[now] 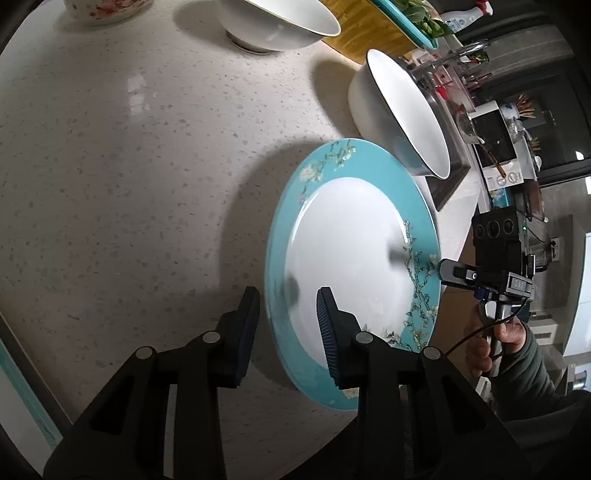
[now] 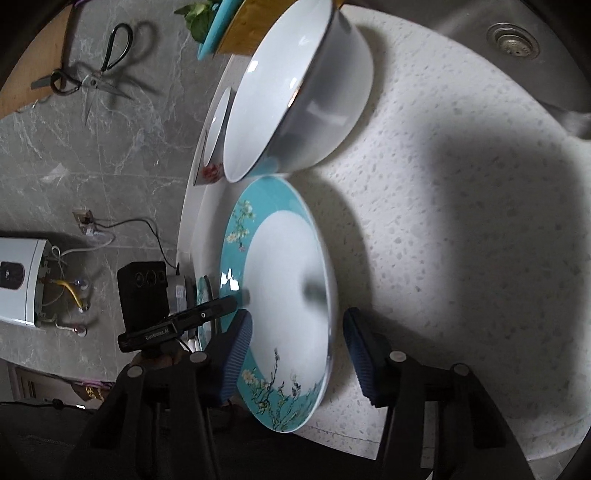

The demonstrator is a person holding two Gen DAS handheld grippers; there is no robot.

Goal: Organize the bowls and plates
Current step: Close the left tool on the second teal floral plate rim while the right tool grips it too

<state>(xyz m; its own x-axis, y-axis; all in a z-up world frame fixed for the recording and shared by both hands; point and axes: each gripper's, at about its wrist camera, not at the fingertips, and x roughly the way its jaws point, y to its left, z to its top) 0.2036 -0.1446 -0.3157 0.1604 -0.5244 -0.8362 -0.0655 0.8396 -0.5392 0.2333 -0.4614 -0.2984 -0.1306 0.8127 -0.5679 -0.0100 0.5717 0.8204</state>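
A turquoise-rimmed plate (image 1: 351, 266) with a white centre and blossom pattern lies on the speckled counter (image 1: 129, 166). My left gripper (image 1: 287, 295) straddles its near rim. One pad sits just outside the edge, the other over the white centre, and a slim gap still shows, so it is open. In the right wrist view the same plate (image 2: 284, 295) has its opposite rim between the jaws of my right gripper (image 2: 297, 314). That gripper is open too, its outer pad (image 2: 360, 354) clearly apart from the edge. A white bowl (image 1: 399, 110) stands right behind the plate.
A second white bowl (image 1: 280, 22) and a floral bowl (image 1: 107, 9) stand farther back. A wooden board (image 1: 369, 37) carries a teal tray of greens. The sink (image 2: 513, 40) lies beyond the counter. Scissors (image 2: 92, 74) hang on the wall. A person's hand (image 1: 484, 347) holds the right gripper.
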